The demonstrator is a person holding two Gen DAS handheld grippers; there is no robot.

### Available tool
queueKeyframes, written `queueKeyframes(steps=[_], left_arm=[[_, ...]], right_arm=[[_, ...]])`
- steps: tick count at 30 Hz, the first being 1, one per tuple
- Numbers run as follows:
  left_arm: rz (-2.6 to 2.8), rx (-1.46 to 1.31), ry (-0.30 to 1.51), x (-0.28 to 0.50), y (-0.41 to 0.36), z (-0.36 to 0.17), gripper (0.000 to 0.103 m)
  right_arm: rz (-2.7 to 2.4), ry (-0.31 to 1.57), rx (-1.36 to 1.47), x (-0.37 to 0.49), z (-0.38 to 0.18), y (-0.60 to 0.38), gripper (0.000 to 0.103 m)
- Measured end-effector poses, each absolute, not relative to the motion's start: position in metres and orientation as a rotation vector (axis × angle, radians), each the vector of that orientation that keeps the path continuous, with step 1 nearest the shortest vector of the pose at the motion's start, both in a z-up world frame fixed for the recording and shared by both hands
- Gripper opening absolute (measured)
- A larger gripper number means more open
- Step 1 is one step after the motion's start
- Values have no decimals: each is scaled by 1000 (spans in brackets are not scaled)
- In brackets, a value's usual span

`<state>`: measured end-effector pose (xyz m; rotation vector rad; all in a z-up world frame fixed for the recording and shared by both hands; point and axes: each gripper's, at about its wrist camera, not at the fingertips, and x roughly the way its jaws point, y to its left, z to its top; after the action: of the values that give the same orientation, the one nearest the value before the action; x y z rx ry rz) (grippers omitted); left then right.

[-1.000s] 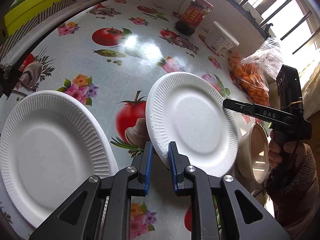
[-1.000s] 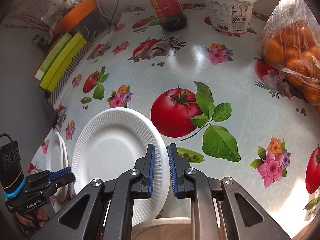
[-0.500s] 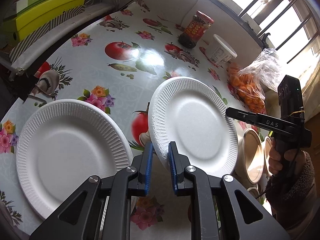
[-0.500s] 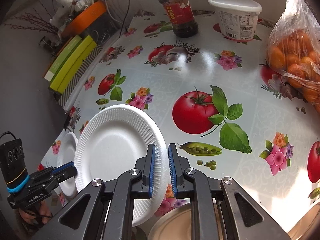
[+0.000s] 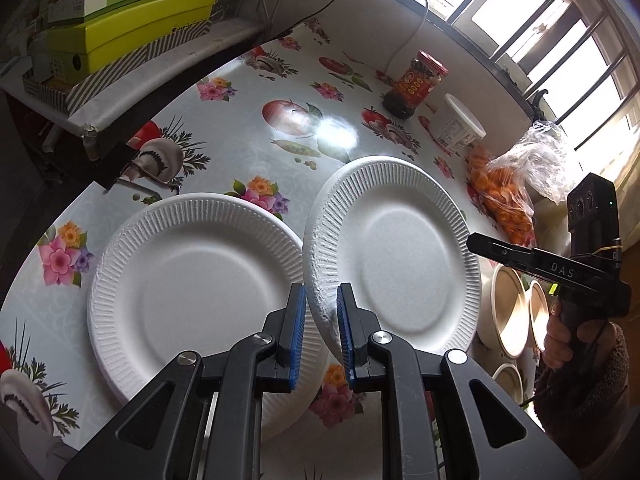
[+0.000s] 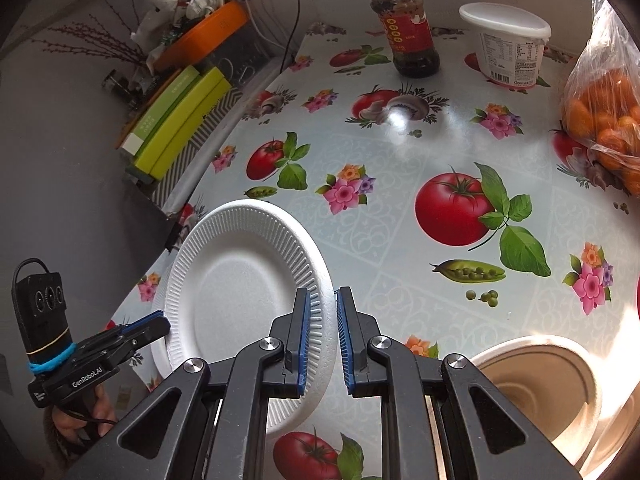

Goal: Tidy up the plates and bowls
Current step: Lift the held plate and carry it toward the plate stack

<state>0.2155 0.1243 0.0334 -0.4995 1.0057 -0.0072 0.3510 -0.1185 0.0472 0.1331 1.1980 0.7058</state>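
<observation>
Pinching one white foam plate (image 5: pixel 394 248) by opposite rims, left gripper (image 5: pixel 322 330) and right gripper (image 6: pixel 322 338) jaws both clamped. Plate tilted above the table (image 6: pixel 400 184), beside the plate stack (image 5: pixel 192 276). Broad clear tablecloth beyond. Since earlier: plate higher, stack nearer.

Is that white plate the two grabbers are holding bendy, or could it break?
Probably light and a bit bendy: the plate looks like thin foam, and the left gripper and right gripper pinch it only at opposite rims. It keeps its shape, so it seems fairly stiff. Its rim looks dented by the left pads, so hard squeezing might crack it.
</observation>
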Motion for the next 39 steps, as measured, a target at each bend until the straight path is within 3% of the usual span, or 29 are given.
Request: queueKeyframes(steps=[39], left_arm=[[134, -533, 1003, 144, 214, 15, 17]], right_arm=[[801, 1239, 94, 276, 27, -21, 14]])
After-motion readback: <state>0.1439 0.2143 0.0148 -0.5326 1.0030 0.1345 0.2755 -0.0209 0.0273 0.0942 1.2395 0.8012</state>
